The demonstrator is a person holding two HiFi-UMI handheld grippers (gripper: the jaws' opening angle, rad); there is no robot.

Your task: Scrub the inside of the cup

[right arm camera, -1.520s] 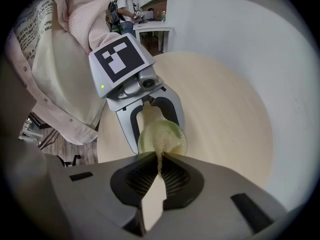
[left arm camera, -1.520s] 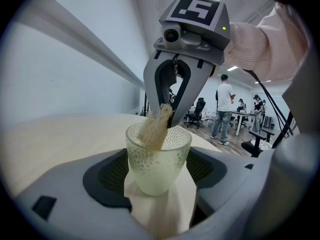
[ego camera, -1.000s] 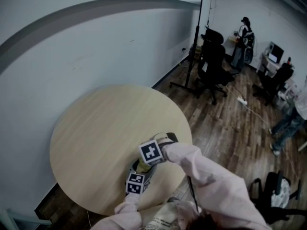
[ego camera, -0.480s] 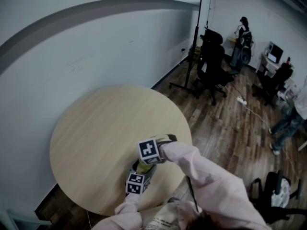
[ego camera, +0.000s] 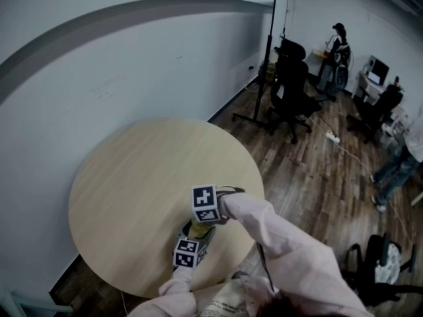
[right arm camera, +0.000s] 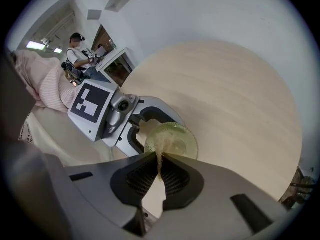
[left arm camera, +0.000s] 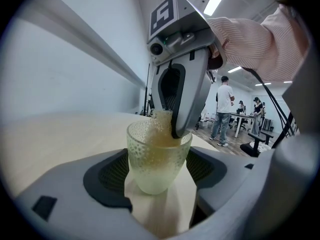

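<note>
Near the front edge of the round, pale wooden desk, a pale green, dimpled glass cup is held by the left tool. The jaws of this tool are spread wide and are pressed against the two sides of the cup, so that it is pinched between the dark pads. The cup is kept upright with its mouth upward. Whether its base touches the desk cannot be told.

The right tool is pointed steeply down over the mouth of the cup. Its jaws are pressed together on a thin, tan sponge, which is gripped edge-on at the tips. The lower part of the sponge is dipped into the cup and is seen against the inner wall, just below the rim. In the left gripper view one jaw tip of the right tool is seen reaching just inside the rim, beside the sponge.

In the head view the two tools are found close together. The marker cube of the right tool is seen just above the marker cube of the left one, and the cup is mostly covered by them. Both arms are clad in pale pink sleeves.

Beyond the desk, a dark wooden floor, a black office chair and a standing person are seen, well apart from the desk.
</note>
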